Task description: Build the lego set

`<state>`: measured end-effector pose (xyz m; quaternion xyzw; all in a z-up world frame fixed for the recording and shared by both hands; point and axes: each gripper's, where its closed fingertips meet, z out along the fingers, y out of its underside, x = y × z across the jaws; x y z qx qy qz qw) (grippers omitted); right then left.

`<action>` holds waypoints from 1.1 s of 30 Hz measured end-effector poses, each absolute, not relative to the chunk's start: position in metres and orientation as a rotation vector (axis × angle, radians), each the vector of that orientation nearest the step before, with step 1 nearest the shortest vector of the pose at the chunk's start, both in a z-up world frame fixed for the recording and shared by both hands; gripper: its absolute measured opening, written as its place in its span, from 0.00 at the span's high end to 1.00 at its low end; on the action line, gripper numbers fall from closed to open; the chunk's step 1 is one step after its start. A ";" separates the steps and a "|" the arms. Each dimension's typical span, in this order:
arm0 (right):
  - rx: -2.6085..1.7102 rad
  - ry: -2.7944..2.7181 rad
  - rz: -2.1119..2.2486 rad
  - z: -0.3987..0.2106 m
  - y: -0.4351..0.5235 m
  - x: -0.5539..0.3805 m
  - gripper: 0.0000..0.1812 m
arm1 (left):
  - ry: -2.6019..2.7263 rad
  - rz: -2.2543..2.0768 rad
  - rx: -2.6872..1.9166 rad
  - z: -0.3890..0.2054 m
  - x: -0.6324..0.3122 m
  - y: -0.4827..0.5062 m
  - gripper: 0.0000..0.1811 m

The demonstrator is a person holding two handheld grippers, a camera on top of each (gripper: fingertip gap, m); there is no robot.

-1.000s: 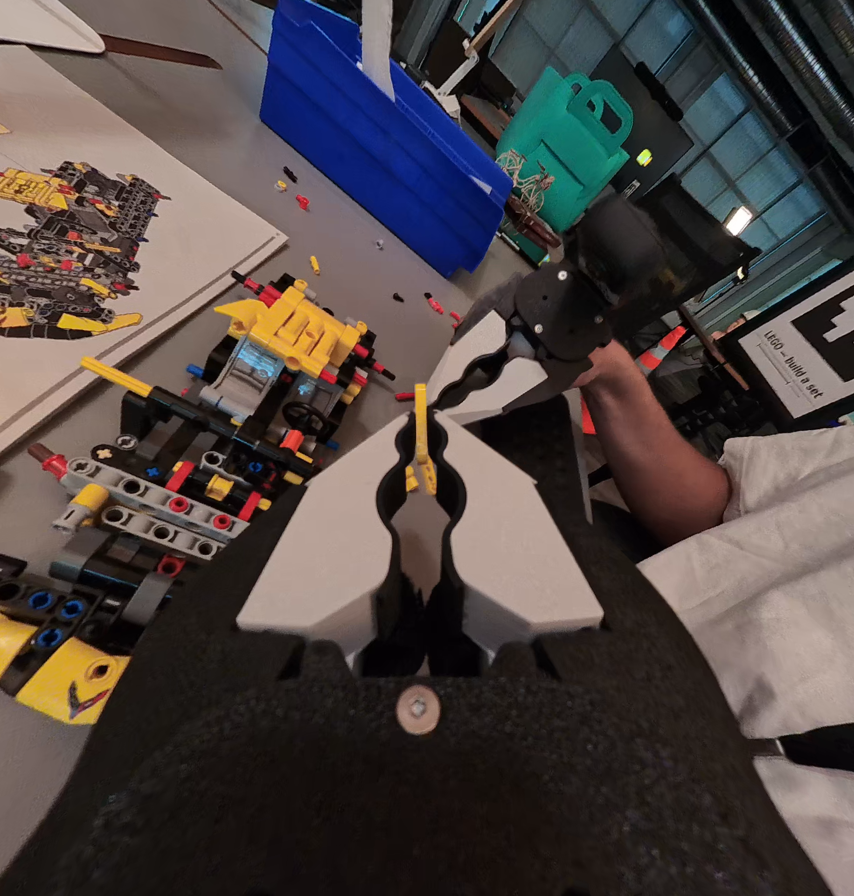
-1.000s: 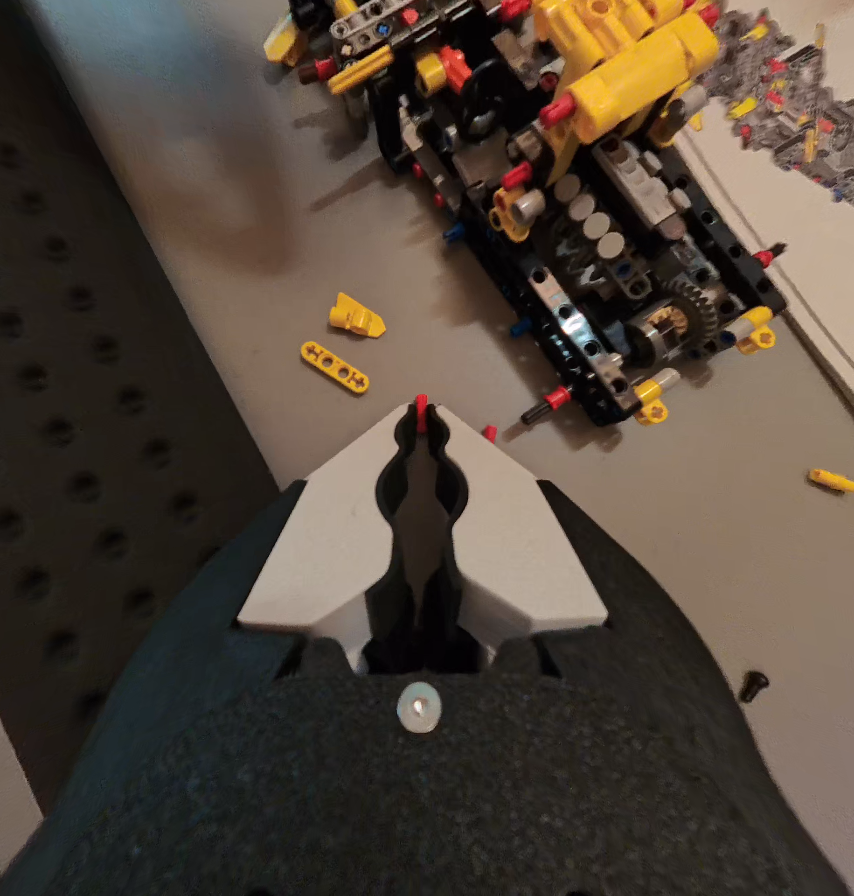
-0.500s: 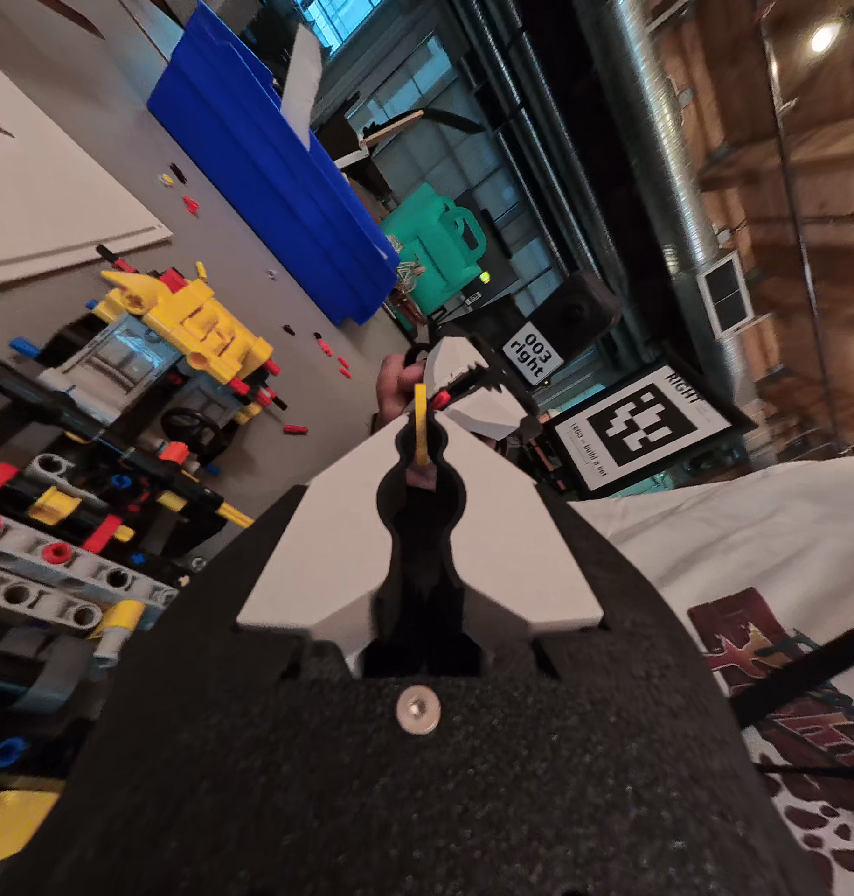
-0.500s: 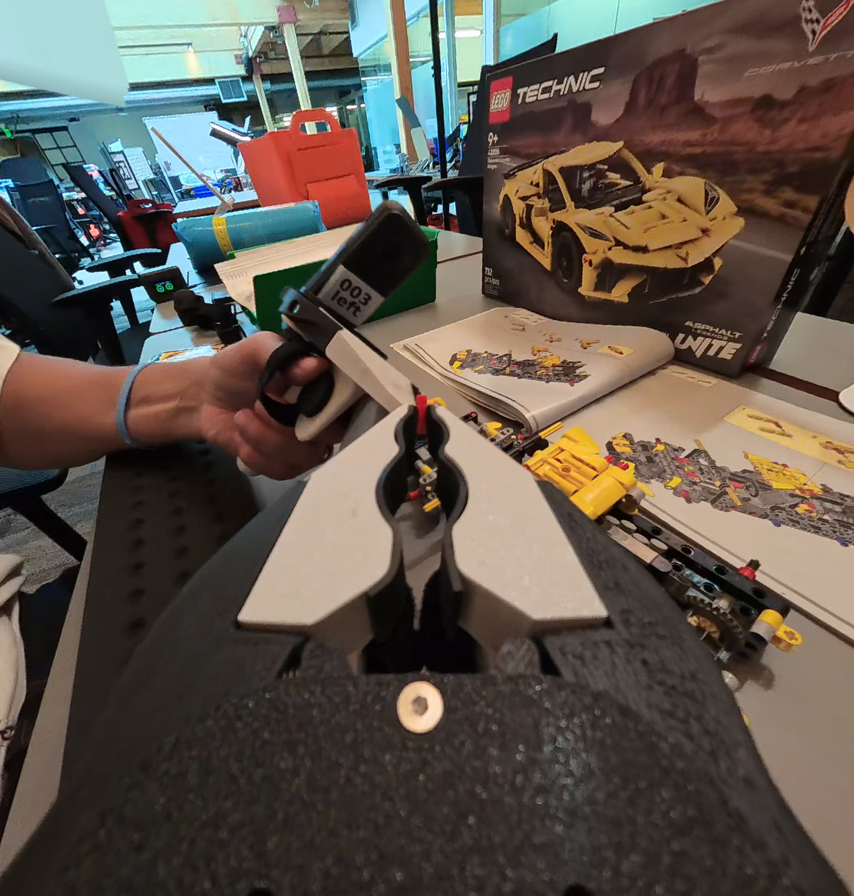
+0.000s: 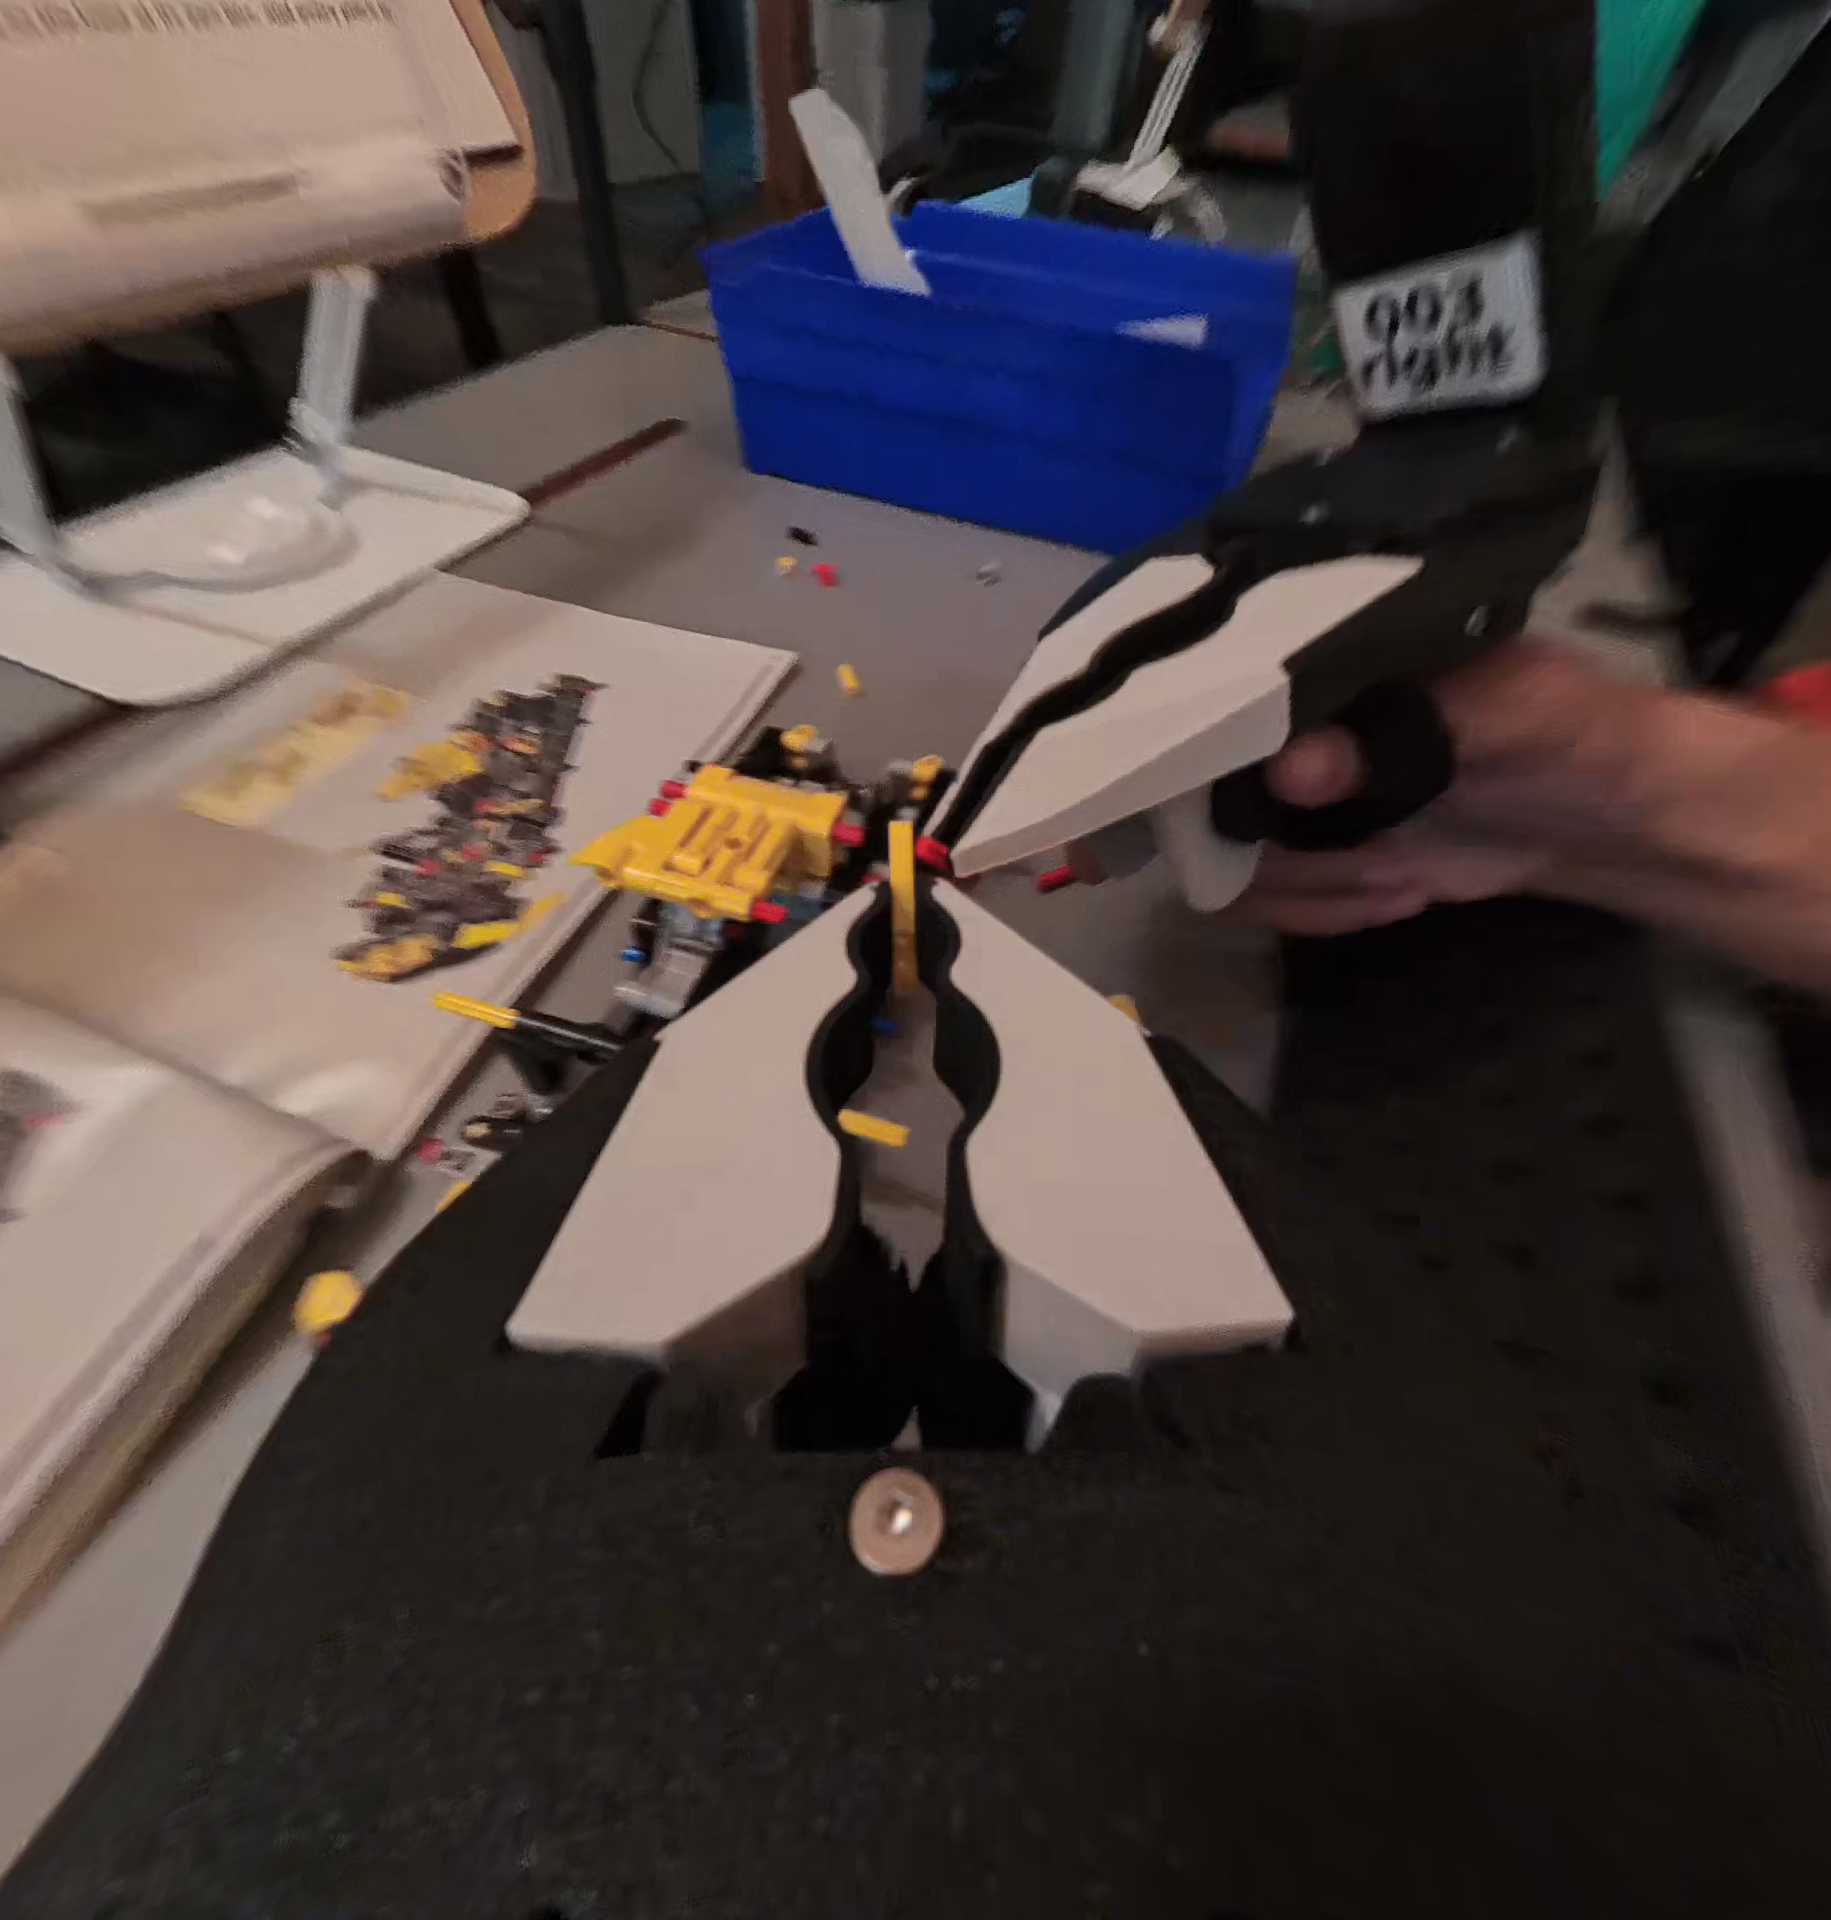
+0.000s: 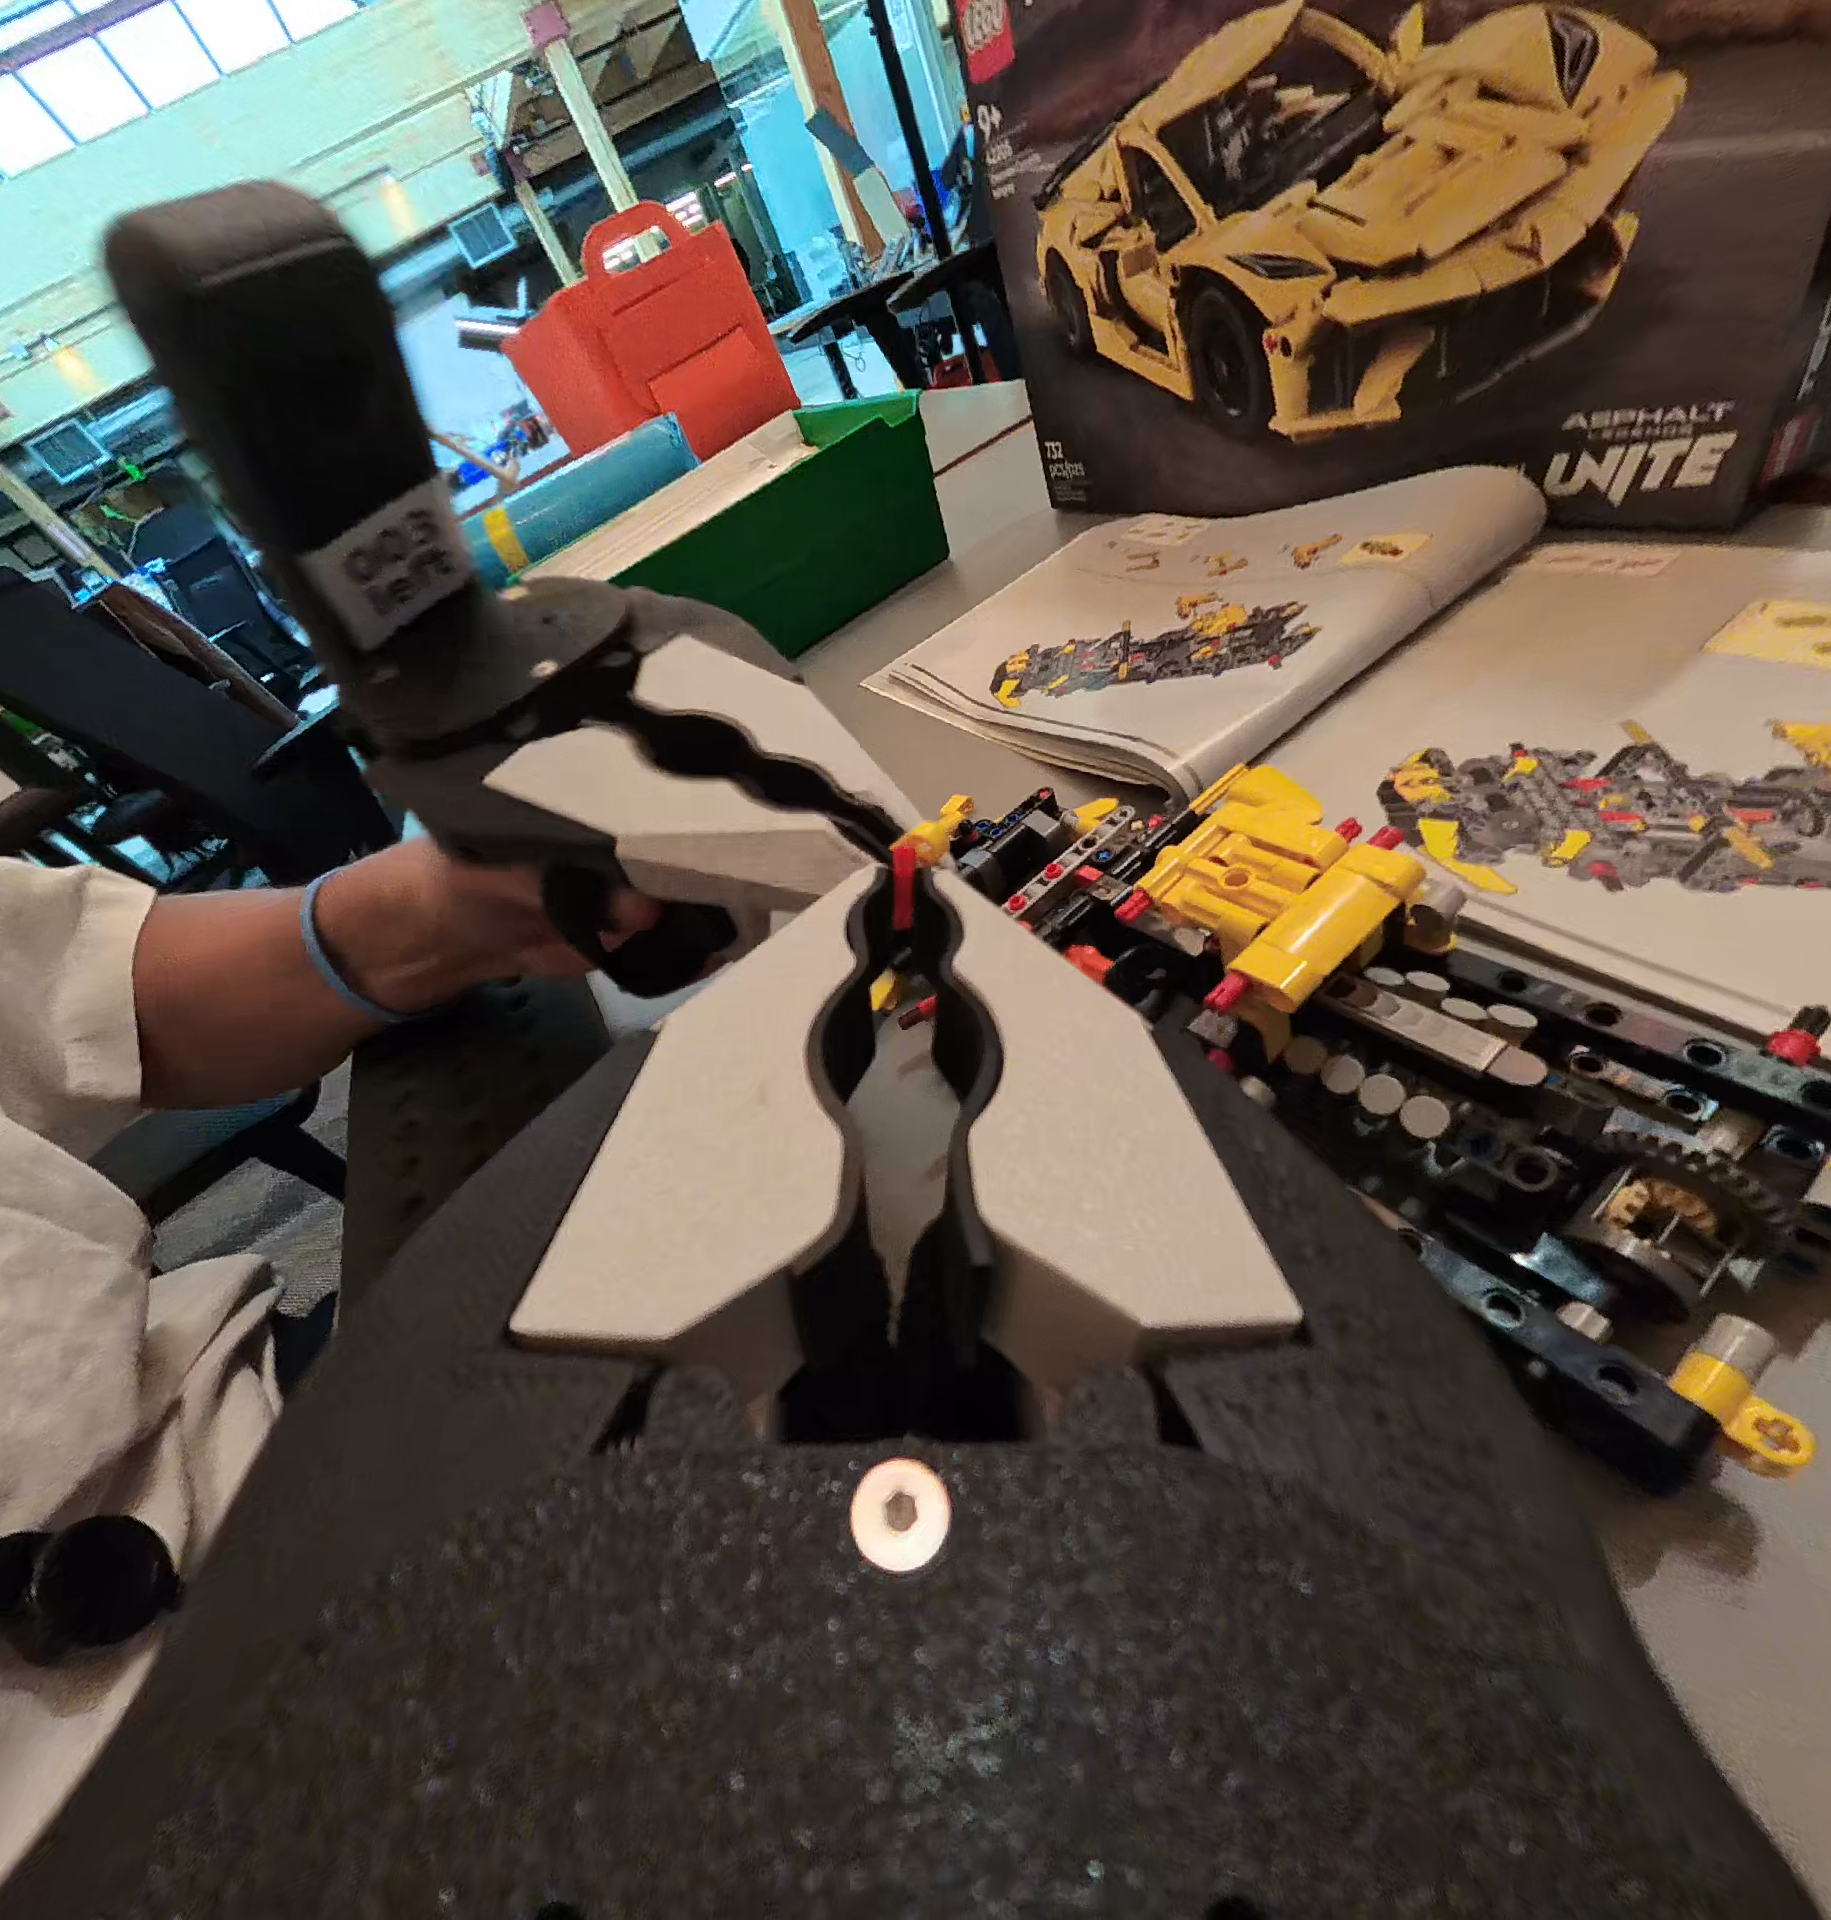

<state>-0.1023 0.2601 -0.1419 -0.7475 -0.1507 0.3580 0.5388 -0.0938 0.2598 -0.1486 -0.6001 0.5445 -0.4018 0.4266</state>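
Above the grey worktop point(image 6: 1721, 1621), the left claw point(image 6: 895, 836), seen at the left of the right wrist view, pinches a thin yellow lego beam point(image 5: 902, 914) edge-on between closed tips. Meeting it tip to tip, the right claw point(image 6: 903, 888) is clamped on a small red lego pin point(image 6: 902, 896). Just beyond both lies the half-built yellow and black lego car chassis point(image 6: 1410, 997), beside the open instruction booklet point(image 6: 1254, 644). Farther right, toward the worktop's far edge, stands the dark lego set box point(image 6: 1410, 260).
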 end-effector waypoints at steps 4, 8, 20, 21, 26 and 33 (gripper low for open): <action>-1.810 -0.326 0.820 -0.148 0.264 -0.100 0.99 | 1.430 -0.727 -1.401 -0.156 -0.094 0.266 0.98; -1.844 -0.335 0.788 -0.155 0.265 -0.100 0.99 | 1.476 -0.555 -1.327 -0.163 -0.094 0.270 0.98; -1.871 -0.364 0.654 -0.160 0.268 -0.098 0.99 | 1.535 -0.264 -1.144 -0.165 -0.095 0.271 0.98; -1.872 -0.363 0.650 -0.160 0.268 -0.099 0.99 | 1.537 -0.259 -1.140 -0.165 -0.096 0.271 0.98; -1.856 -0.316 0.773 -0.157 0.265 -0.098 0.99 | 1.529 -0.317 -1.148 -0.163 -0.094 0.268 0.98; -1.869 -0.286 0.768 -0.159 0.267 -0.096 0.99 | 1.485 -0.377 -1.226 -0.165 -0.091 0.269 0.99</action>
